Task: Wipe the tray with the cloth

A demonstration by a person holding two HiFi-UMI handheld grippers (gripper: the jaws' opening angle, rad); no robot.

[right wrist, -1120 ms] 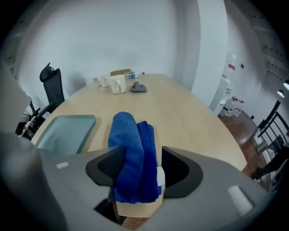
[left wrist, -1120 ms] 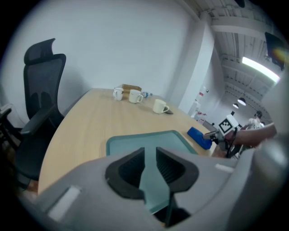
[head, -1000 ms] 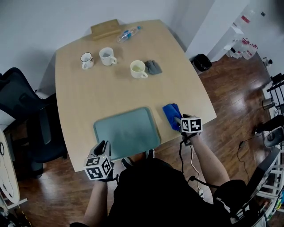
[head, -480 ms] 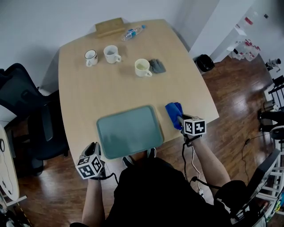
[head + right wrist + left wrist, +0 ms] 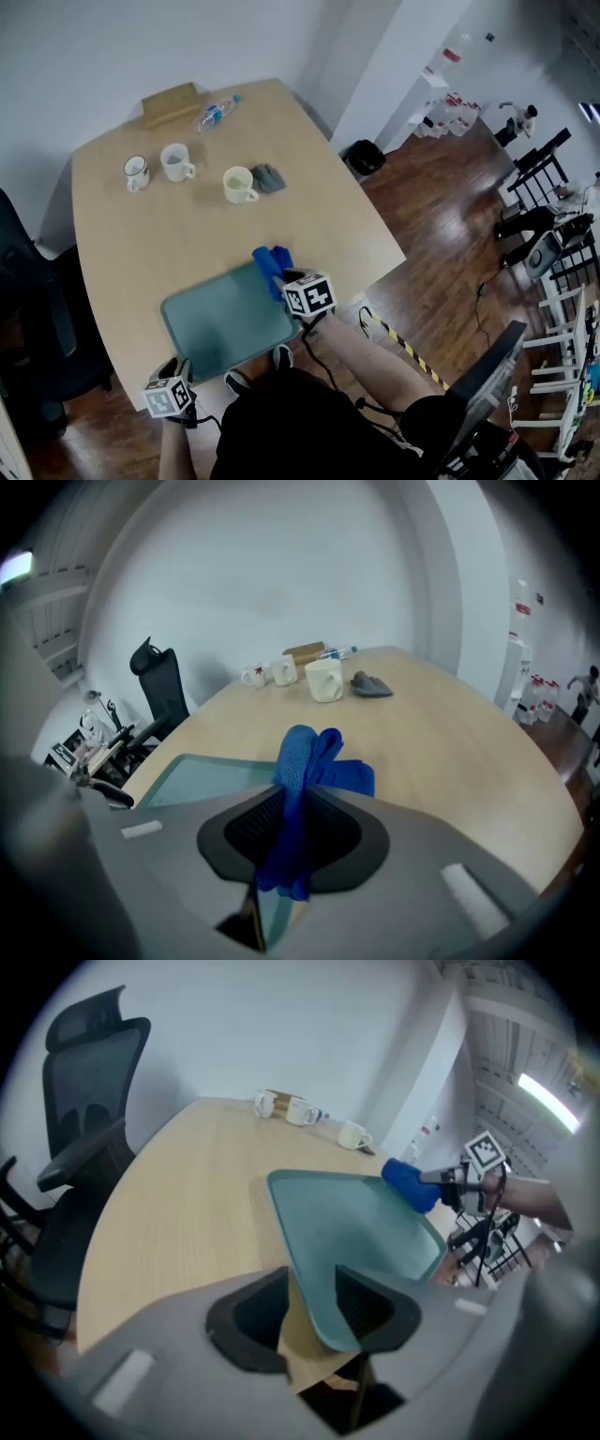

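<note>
Blue cloth (image 5: 270, 265) hung pinched in the right gripper (image 5: 292, 834), whose jaws had just closed on it, over the far right corner of the teal tray (image 5: 216, 323). At the tray's near left corner the left gripper (image 5: 312, 1286) had just been opening. Its jaws stood spread with that corner between them, not clamped.

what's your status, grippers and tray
Left gripper just opened, tray corner between its jaws, not clamped. Right gripper just closed on blue cloth, at tray's far right corner. Nothing in the way; mugs far back.
</note>
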